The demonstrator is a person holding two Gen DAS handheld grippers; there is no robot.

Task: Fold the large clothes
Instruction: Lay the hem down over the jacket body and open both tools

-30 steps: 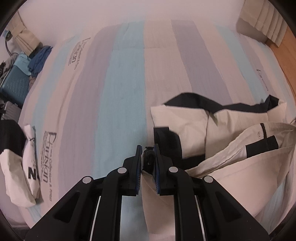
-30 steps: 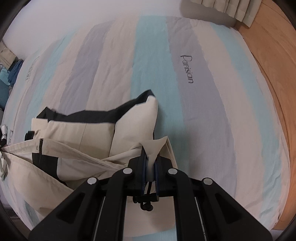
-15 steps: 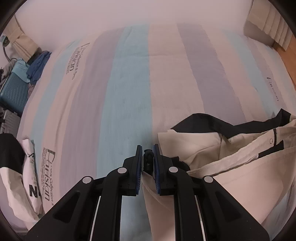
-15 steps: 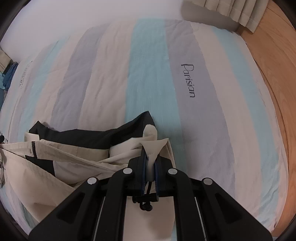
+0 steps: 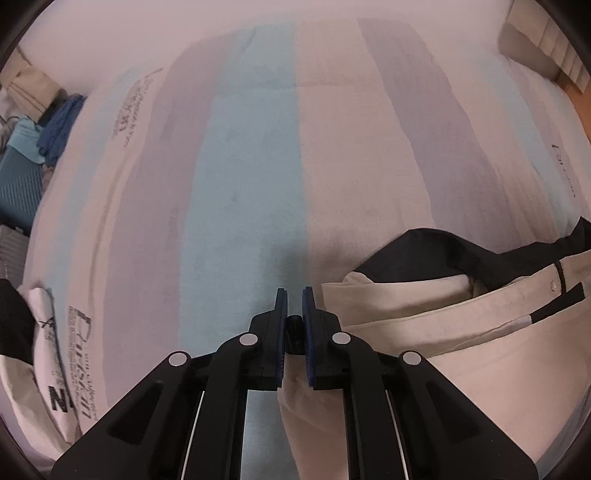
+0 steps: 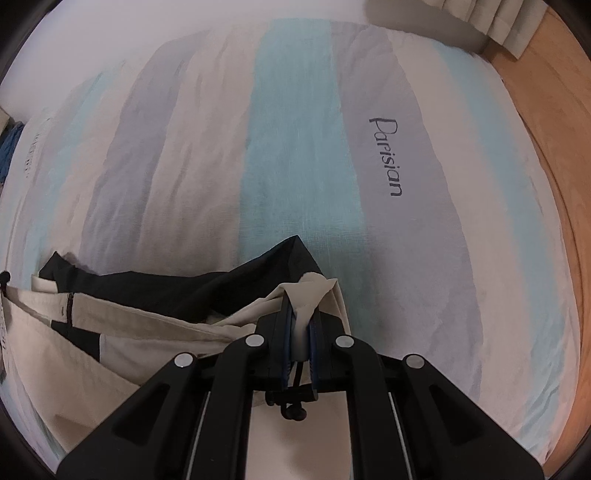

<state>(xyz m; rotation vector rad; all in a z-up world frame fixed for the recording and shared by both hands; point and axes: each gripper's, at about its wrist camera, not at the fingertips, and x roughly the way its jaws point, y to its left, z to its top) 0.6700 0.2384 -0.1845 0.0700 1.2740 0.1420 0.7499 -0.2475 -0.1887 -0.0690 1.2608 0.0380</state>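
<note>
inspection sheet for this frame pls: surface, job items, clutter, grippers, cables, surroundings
Surface: striped bedspread, blue, grey and cream bands, printed "Parisian"; mildly wrinkled.
Job's things: cream and black garment, partly folded, bunched between the grippers.
Clutter: second white and black garment at the bed's left edge.
Grippers: left gripper shut on the garment's black toggle and cream edge; right gripper shut on a cream fold.
Cables: nothing seen; only a garment drawcord under the right gripper.
Surroundings: blue suitcase, curtain, wooden floor.
</note>
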